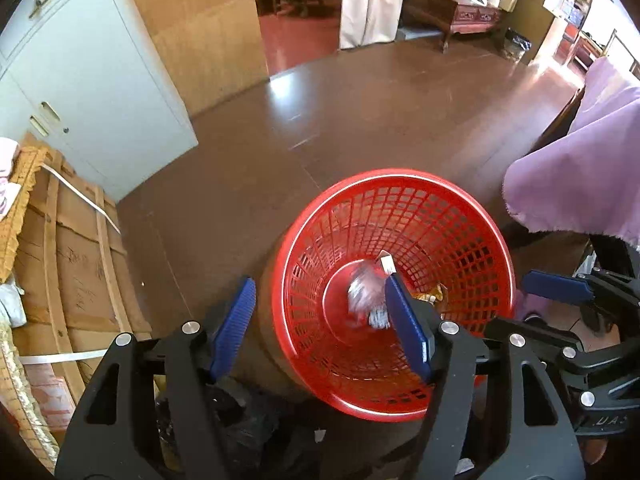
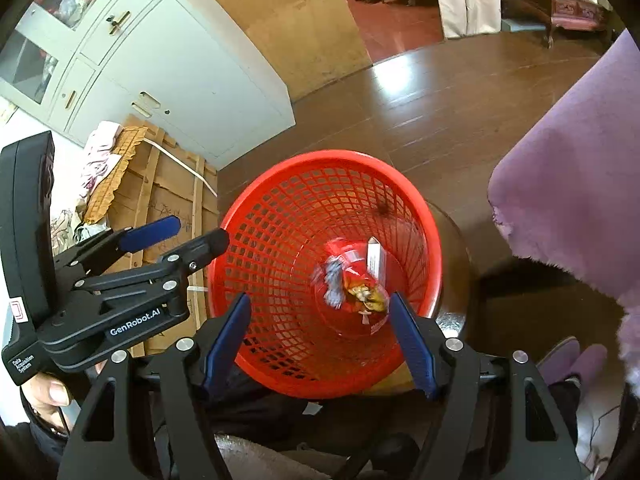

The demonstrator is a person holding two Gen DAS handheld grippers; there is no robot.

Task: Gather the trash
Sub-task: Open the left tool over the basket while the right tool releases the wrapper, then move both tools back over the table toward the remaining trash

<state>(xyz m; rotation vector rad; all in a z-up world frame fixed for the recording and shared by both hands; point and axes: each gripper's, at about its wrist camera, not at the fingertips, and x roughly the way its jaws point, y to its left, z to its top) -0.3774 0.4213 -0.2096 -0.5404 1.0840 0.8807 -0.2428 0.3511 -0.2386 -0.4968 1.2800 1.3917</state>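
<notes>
A red mesh waste basket (image 1: 460, 236) stands on a low round stool; it also shows in the right wrist view (image 2: 280, 232). Inside lie a blurred grey-white crumpled wrapper (image 1: 366, 288), a small white carton (image 1: 387, 262) and a yellow wrapper (image 2: 370, 298). The grey wrapper (image 2: 332, 280) looks in motion. My left gripper (image 1: 324, 328) is open and empty over the basket's left rim. My right gripper (image 2: 320, 340) is open and empty above the basket's near rim. The left gripper (image 2: 176, 236) shows at the left of the right wrist view.
A purple cloth (image 1: 580, 168) drapes over furniture right of the basket. A grey cabinet (image 1: 92, 92) and a strapped cardboard crate (image 1: 80, 272) stand at the left. Brown floor (image 1: 360, 112) stretches beyond. A dark wooden chest (image 1: 452, 12) stands far back.
</notes>
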